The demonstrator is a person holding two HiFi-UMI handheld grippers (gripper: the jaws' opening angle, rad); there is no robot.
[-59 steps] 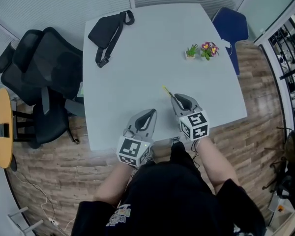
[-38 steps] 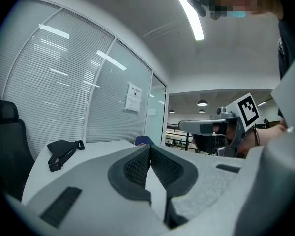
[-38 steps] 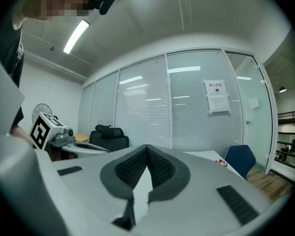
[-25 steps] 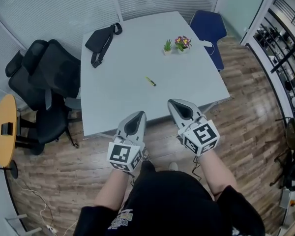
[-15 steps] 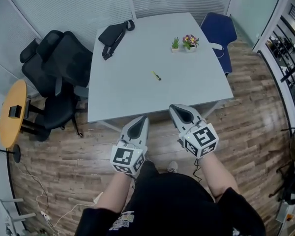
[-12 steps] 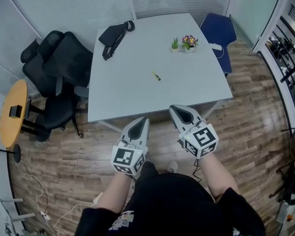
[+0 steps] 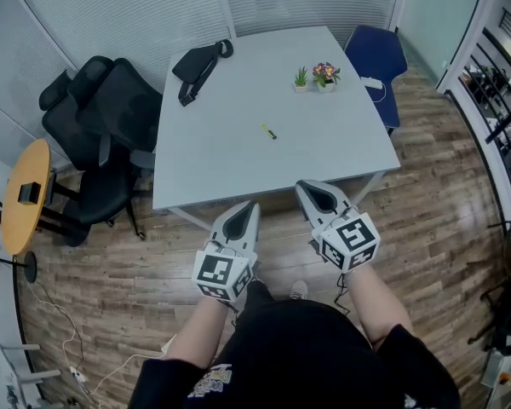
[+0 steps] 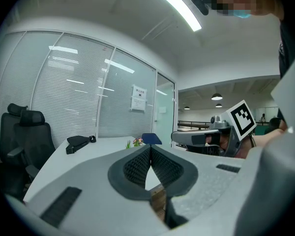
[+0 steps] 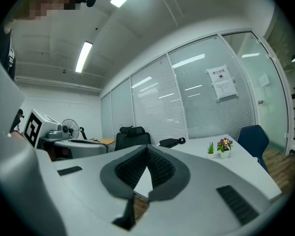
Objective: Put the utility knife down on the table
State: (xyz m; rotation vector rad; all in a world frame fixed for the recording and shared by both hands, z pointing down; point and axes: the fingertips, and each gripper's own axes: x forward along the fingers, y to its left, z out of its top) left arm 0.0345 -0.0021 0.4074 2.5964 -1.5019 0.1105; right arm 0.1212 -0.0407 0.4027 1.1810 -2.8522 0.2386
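Pale surface [image 7: 341, 143], with a black chair [image 7: 111, 113] at its left and a blue chair [image 7: 375, 54] at its far right. Bag [image 7: 196, 60] on the far left corner. Left gripper [image 7: 243, 209] and right gripper [image 7: 311, 191] hang over the floor [image 7: 426, 194] just short of the near edge; each pair of fingers [image 8: 133, 165] pressed together, holding nothing. Two potted plants [image 7: 315, 77] near the far edge. Yellow knife [image 7: 268, 131] lies mid-surface, well apart from both grippers.

Left hand-held gripper [image 7: 249, 205] jaws together, empty, right hand-held gripper [image 7: 306, 187] the same, side by side

Office meeting room, white table [image 7: 230, 156], black swivel chairs [image 7: 111, 113], glass walls with blinds [image 7: 128, 11]
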